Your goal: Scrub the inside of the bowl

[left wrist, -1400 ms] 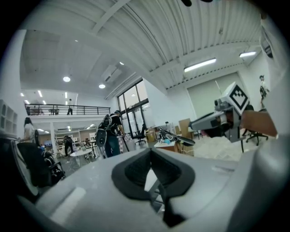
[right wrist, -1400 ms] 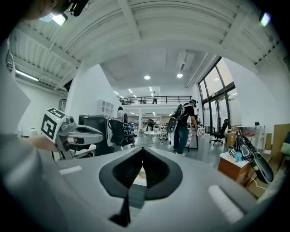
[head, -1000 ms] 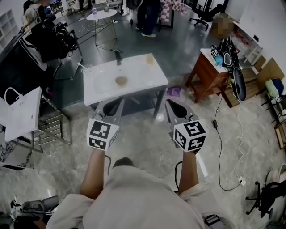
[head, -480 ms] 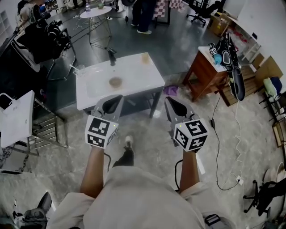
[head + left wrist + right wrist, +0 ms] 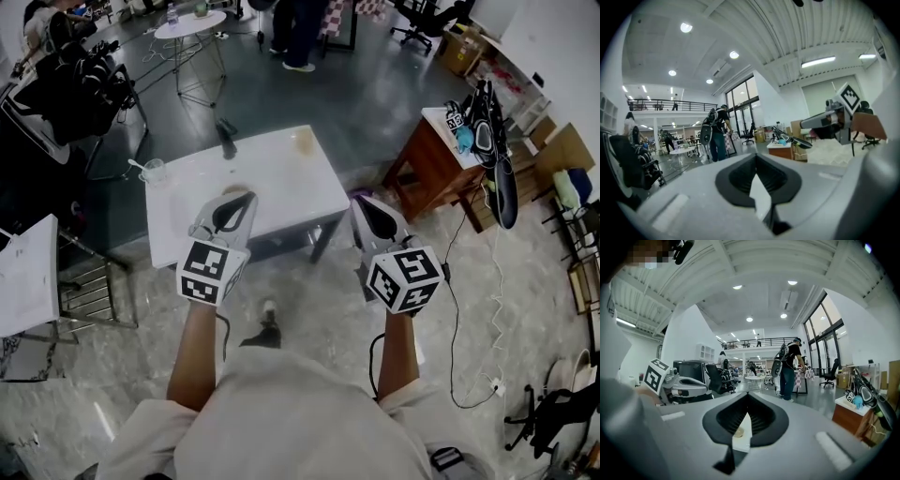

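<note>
A white table [image 5: 281, 192] stands ahead of me on the marble floor. The small tan bowl on it is almost hidden behind the tips of my left gripper [image 5: 242, 199] in the head view. In the right gripper view the bowl [image 5: 739, 431] shows as a tan spot through the jaw gap. My left gripper [image 5: 757, 157] is shut and empty, held in the air over the table's near half. My right gripper [image 5: 364, 202] is also shut and empty, level with the table's right front corner. A tan cup [image 5: 302, 141] and a clear glass [image 5: 155, 171] stand on the table.
A brown wooden side table [image 5: 433, 155] with gear on it stands to the right, and a cable [image 5: 459, 281] trails over the floor. A metal rack [image 5: 89, 281] and a white panel [image 5: 23, 272] are on the left. A person [image 5: 298, 28] stands beyond the table.
I have walked forward: the table is nearer and lower in the head view. Both grippers have stayed shut, and the left one now covers the bowl.
</note>
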The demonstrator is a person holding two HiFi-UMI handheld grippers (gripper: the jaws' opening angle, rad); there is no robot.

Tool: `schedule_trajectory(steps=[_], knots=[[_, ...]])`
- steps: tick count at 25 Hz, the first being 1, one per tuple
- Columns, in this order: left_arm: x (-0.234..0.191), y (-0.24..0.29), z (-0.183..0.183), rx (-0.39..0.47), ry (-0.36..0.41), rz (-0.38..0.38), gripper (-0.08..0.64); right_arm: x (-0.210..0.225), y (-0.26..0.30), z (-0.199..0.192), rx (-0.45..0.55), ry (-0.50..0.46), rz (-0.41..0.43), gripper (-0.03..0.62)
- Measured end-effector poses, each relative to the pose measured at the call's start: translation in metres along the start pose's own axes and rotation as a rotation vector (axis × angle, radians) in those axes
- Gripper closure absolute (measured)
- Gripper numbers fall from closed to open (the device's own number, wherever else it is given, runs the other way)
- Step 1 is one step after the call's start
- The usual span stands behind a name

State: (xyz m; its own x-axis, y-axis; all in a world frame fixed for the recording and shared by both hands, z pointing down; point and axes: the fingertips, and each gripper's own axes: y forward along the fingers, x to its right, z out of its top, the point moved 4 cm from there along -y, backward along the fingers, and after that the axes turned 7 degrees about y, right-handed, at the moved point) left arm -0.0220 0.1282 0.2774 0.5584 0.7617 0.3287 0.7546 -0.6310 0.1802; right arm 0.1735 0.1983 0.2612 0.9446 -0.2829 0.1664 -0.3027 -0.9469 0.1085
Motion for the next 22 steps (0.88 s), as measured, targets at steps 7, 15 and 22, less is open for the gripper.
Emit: schedule_trajectory(steps=[7,15,22], knots=[[-0.058,0.06,-0.012,-0.014,-0.017,-0.007,0.557,0.031,0.077,0.01,-0.047,0.021,0.004,0.587],[-0.109,0.11,-0.037,-0.036,-0.035,-0.036,0.557,0.058,0.154,0.003,-0.139,-0.014,-0.039,0.586],[-0.148,0.148,-0.07,-0.061,-0.067,-0.069,0.555,0.087,0.214,-0.012,-0.197,0.03,-0.101,0.586]])
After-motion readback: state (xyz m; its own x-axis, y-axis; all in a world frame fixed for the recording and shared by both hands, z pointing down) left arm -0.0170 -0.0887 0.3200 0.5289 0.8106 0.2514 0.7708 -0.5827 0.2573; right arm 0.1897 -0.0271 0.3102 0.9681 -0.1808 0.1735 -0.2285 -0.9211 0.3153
